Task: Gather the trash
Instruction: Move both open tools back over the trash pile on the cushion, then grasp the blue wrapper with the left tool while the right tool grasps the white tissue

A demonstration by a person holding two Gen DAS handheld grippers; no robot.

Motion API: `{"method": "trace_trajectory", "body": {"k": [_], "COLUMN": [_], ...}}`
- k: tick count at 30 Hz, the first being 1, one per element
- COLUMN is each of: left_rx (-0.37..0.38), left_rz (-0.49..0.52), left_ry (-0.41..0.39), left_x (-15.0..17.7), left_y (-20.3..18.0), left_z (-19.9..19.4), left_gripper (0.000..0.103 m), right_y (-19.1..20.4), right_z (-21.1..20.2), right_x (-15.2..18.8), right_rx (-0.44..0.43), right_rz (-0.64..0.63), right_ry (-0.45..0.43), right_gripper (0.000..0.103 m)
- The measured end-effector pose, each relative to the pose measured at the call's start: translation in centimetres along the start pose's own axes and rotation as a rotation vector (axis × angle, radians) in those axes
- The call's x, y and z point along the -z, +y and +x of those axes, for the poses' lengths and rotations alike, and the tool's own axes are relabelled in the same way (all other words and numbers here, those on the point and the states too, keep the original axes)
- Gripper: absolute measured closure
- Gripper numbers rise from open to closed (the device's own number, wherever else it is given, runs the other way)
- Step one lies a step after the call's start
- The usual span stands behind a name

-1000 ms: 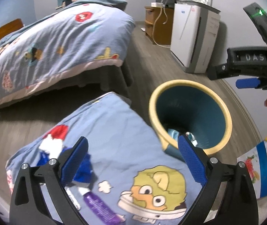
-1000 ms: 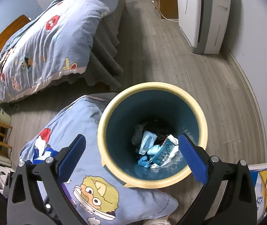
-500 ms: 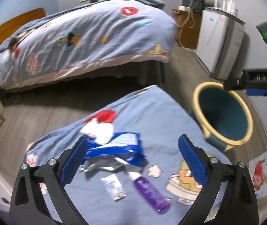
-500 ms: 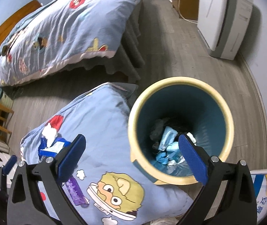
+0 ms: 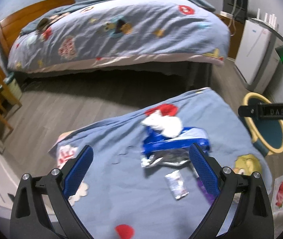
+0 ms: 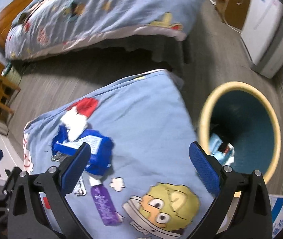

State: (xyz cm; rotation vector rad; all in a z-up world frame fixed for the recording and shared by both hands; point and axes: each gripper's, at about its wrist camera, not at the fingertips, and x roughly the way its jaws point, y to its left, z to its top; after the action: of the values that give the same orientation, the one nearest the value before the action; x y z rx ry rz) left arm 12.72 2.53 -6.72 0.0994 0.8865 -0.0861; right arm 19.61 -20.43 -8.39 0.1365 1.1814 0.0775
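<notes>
Both of my grippers are spread wide with nothing between the pads: the left gripper (image 5: 140, 166) hangs over the blue bedding (image 5: 109, 143), and the right gripper (image 6: 140, 162) hangs over the same cover, nearer the trash bin (image 6: 268, 107).

The litter sits in a small cluster. From the left wrist view, the blue snack wrapper (image 5: 173, 141) lies just ahead of my right-hand finger, with a crumpled white tissue (image 5: 164, 123) resting on its far edge. A small silver sachet (image 5: 176, 182) lies closer in, between the fingers and toward the right one. A purple tube (image 6: 103, 201), seen best from the right wrist, sits just inside that gripper's left finger, touching the wrapper's near edge.

I judge the wrapper light, thin and crinkly, likely slick on its foil lining. It should collapse under the pads, so I would take it across the bunched blue fold rather than at a flat edge. The tissue is soft and nearly weightless, and may come along with it or drop off. The sachet lies flat on soft fabric, so pinching it risks catching the cover too. The tube looks stiffer and rounder; I would grip it across its middle.

The bin stands on the floor beyond my right gripper's right finger, already holding some scraps.
</notes>
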Motion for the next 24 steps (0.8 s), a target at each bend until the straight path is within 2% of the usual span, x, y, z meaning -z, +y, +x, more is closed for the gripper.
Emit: {"method": "trace_trajectory", "body": {"k": [9, 15, 17, 22, 24], "left_rx": [-0.030, -0.022, -0.020, -0.033, -0.046], "left_rz": [-0.073, -0.141, -0.161, -0.169, -0.158], "left_ry": [0.041, 0.069, 0.073, 0.093, 0.107], "left_x": [0.8, 0.7, 0.6, 0.6, 0.8], "left_y": [5.1, 6.8, 7.0, 7.1, 7.2], "left_z": [1.1, 1.9, 2.0, 2.7, 3.1], "left_gripper": [0.007, 0.007, 0.007, 0.007, 0.007], "right_y": [5.5, 8.6, 9.0, 8.7, 8.5], "right_z": [3.3, 5.2, 5.4, 6.2, 7.4], "right_x": [0.7, 1.3, 0.6, -1.9, -2.7], "right_rx": [-0.014, -0.011, -0.032, -0.120, -0.154], "right_rz": [-0.188, -0.387, -0.381, -0.253, -0.192], "right_ry": [0.050, 0.055, 0.037, 0.006, 0.032], "right_gripper": [0.006, 0.006, 0.006, 0.007, 0.019]}}
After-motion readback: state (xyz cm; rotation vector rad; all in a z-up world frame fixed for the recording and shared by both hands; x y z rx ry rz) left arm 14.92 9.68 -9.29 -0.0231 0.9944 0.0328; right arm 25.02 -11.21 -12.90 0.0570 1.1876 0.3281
